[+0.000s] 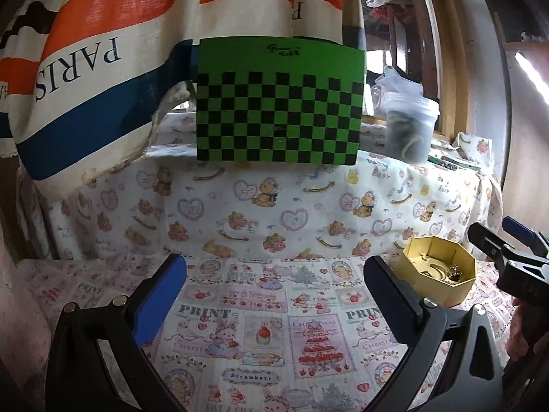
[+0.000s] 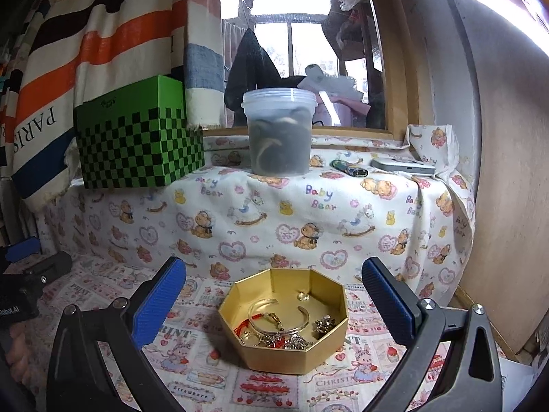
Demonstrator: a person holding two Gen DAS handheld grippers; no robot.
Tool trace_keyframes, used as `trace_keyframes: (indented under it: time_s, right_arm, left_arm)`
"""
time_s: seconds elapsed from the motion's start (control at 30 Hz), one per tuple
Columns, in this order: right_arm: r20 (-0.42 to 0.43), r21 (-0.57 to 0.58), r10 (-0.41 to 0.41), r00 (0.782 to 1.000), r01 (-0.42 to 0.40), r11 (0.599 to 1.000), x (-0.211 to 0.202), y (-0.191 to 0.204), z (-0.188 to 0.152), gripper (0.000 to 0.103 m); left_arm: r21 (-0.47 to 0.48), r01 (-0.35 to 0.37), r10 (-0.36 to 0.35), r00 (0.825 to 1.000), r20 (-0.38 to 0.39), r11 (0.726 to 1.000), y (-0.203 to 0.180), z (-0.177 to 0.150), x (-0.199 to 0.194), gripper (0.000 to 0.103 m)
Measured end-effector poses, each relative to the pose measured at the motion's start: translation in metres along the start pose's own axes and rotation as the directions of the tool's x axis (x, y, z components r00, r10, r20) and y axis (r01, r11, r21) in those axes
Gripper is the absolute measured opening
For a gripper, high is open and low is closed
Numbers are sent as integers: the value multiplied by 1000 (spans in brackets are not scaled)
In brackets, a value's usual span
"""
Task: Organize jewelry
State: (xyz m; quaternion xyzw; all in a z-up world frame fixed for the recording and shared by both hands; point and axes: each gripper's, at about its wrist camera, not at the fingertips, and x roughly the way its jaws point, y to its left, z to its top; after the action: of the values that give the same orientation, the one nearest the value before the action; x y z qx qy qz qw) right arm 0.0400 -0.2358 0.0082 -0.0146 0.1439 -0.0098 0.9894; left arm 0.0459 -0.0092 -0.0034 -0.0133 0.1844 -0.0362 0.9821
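A gold octagonal tray (image 2: 291,357) sits on the printed cloth, centred between my right gripper's (image 2: 274,295) open, empty fingers. It holds a clear bangle (image 2: 274,312), a red cord bracelet (image 2: 247,324), silver chain pieces (image 2: 291,341), a dark charm (image 2: 324,324) and a small ring (image 2: 303,296). In the left wrist view the tray (image 1: 456,290) lies at the right, just beyond my right finger. My left gripper (image 1: 274,274) is open and empty over bare cloth. The right gripper (image 1: 504,250) shows at that view's right edge.
A raised shelf draped in bear-print cloth (image 2: 308,213) stands behind the tray. On it are a green checkered box (image 2: 137,144), a lidded plastic tub (image 2: 279,134), a lighter (image 2: 350,169) and a small flat device (image 2: 405,166). A striped curtain (image 1: 85,86) hangs at the left.
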Motion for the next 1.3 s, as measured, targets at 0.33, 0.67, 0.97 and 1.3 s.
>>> trace_keyframes:
  time_s: [0.33,0.67,0.97,1.3]
  right_arm:
    - [-4,-9,-34,999,34,999,1,1,0,103]
    - [-6,-9,-37,999,37,999,2,1,0,103]
    - [-7,-9,-38,999,38,999,1,0,-1,103]
    - [-5,-10,-37,999,37,999,1,0,-1,103]
  left_arm:
    - [12,-103,102,993,61,995,-4,-1,-11,102]
    - [13,-103,102,993,63,995,-2,0,-10,102]
    - [16,-104,103,992,71,994,-4,0,-12,102]
    - [16,-105,103,992,66,994,-5,0,-12,102]
